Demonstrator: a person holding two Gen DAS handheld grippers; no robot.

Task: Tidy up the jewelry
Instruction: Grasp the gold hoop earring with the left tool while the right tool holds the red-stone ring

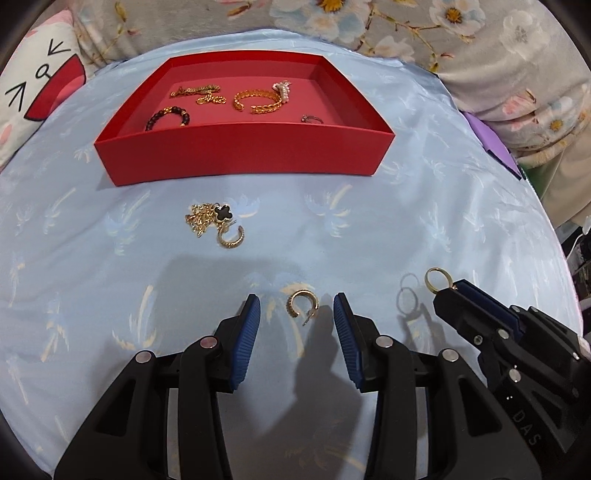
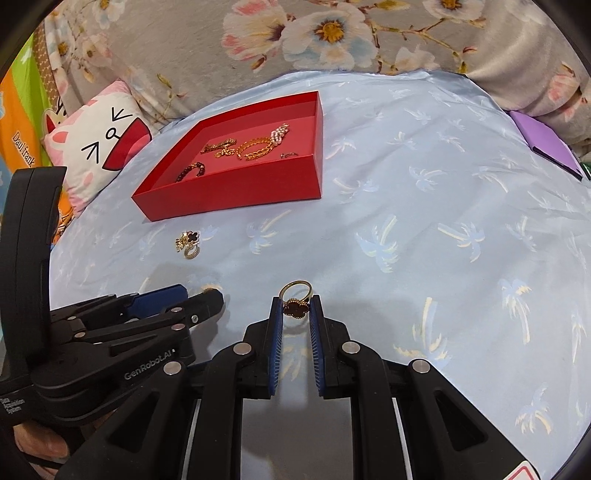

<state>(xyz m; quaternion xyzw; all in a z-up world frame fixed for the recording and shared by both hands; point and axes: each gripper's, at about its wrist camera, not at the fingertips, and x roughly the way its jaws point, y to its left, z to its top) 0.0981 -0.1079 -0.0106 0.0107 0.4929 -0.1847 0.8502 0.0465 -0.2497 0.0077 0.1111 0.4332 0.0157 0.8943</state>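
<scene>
A red tray [image 1: 236, 162] [image 2: 229, 192] sits on the blue cloth and holds several gold bracelets, a dark bead bracelet [image 1: 168, 117] and a small ring [image 1: 311, 119]. My left gripper [image 1: 297, 314] is open, its fingers on either side of a gold hoop earring [image 1: 303, 303] lying on the cloth. My right gripper [image 2: 296, 308] is shut on a gold ring with a dark clover [image 2: 295, 301], held just above the cloth; it also shows in the left wrist view [image 1: 437, 279]. A gold chain with a black clover [image 1: 208, 218] and another hoop earring [image 1: 232, 236] lie before the tray.
A blue palm-print cloth [image 2: 424, 240] covers the surface. A cat-face cushion [image 2: 99, 147] lies at the far left, a floral blanket [image 2: 332, 33] behind, and a purple object [image 2: 546, 144] at the far right edge.
</scene>
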